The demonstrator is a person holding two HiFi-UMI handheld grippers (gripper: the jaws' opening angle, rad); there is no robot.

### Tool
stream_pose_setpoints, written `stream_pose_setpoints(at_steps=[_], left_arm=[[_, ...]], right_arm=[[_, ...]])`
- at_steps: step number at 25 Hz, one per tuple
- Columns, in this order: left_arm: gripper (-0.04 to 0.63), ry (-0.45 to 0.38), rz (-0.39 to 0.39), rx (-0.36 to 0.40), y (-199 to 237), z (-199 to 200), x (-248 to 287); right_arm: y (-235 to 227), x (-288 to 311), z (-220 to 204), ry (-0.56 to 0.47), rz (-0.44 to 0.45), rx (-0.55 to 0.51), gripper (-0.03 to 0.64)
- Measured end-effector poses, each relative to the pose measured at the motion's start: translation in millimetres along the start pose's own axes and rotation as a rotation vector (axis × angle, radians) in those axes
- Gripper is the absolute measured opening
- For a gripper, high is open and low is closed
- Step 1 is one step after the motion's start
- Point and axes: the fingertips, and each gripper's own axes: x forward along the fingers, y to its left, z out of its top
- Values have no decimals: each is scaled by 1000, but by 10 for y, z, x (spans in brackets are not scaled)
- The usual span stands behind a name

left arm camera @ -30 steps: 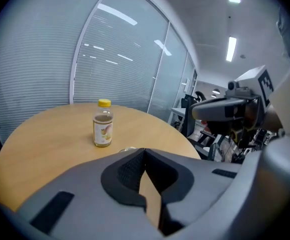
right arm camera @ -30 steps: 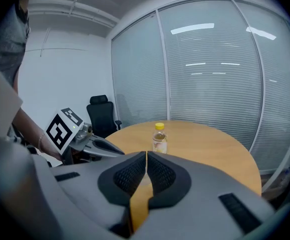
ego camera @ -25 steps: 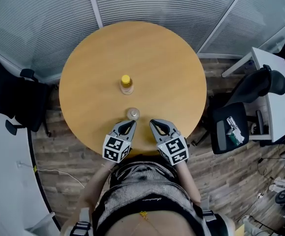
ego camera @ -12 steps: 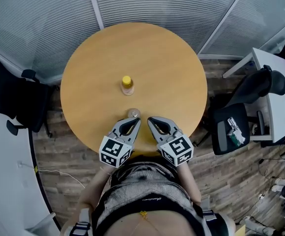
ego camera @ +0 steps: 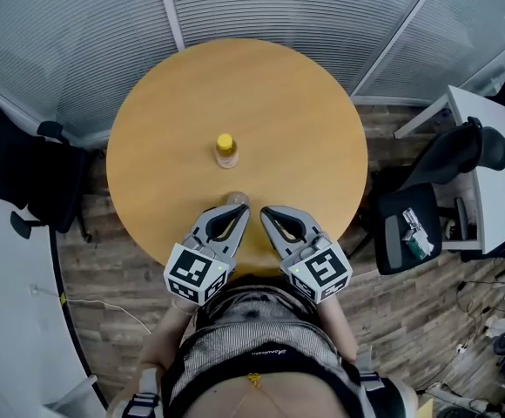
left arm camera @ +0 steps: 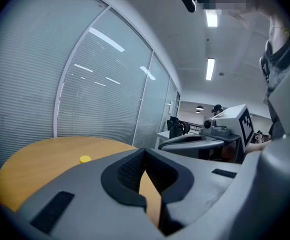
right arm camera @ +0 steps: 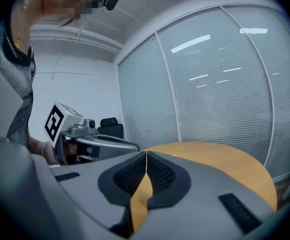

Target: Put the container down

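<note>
While held side by side above the counter's (ego camera: 148, 138) near edge, left claw (ego camera: 239, 209) and right claw (ego camera: 267, 212) shut, empty. Upright mid-counter, yellow-capped bottle (ego camera: 225, 150); small container (ego camera: 237, 198) just past left claw.

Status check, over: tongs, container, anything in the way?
Left tongs and right tongs shut, empty. Container on table, just past left tip. Yellow-capped bottle beyond, apart.
</note>
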Motion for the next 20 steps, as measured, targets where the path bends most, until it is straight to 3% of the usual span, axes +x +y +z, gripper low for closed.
stream_pose_setpoints(at_steps=[20], left_arm=[[20,0,-32,-64,-36,59,-30]], right_arm=[[-15,-39,67,0,4,-5,21]])
